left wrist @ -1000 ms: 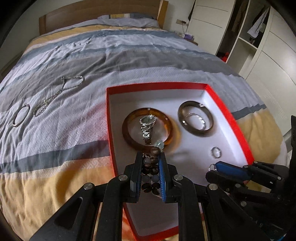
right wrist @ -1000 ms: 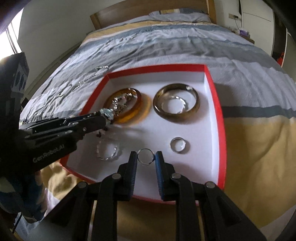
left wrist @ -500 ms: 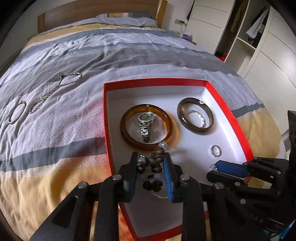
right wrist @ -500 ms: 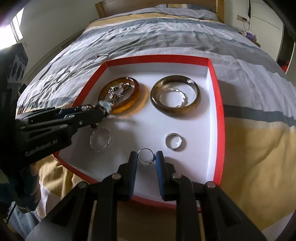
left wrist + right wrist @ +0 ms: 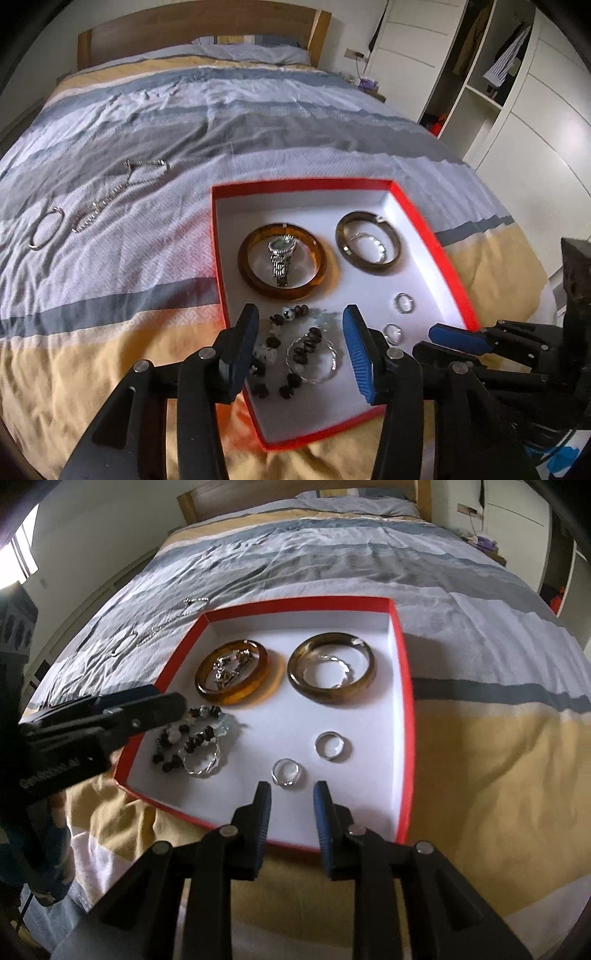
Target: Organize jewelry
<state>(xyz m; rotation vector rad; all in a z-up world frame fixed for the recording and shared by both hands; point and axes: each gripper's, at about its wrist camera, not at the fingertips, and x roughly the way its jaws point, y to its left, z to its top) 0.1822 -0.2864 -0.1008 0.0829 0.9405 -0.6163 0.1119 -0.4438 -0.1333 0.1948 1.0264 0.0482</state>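
A red box (image 5: 421, 208) (image 5: 406, 701) with a white floor lies on the bed. In it lie an amber bangle (image 5: 255, 280) (image 5: 258, 675) around a silver watch (image 5: 280, 258), a brown bangle (image 5: 391, 254) (image 5: 365, 679) around a silver chain, two silver rings (image 5: 330, 745) (image 5: 285, 771), a dark bead bracelet (image 5: 295, 347) (image 5: 184, 744) and a twisted silver bangle (image 5: 201, 760). My left gripper (image 5: 301, 330) is open above the bead bracelet. My right gripper (image 5: 291, 794) is open, just short of the nearer ring.
On the striped duvet left of the box lie a silver chain necklace (image 5: 110, 195) and a silver hoop bangle (image 5: 46, 230). White wardrobes (image 5: 517, 92) stand to the right, the wooden headboard (image 5: 199, 40) at the far end.
My left gripper opened and dropped the bead bracelet into the box. My right gripper opened and let its ring fall onto the box floor. Both pulled back a little.
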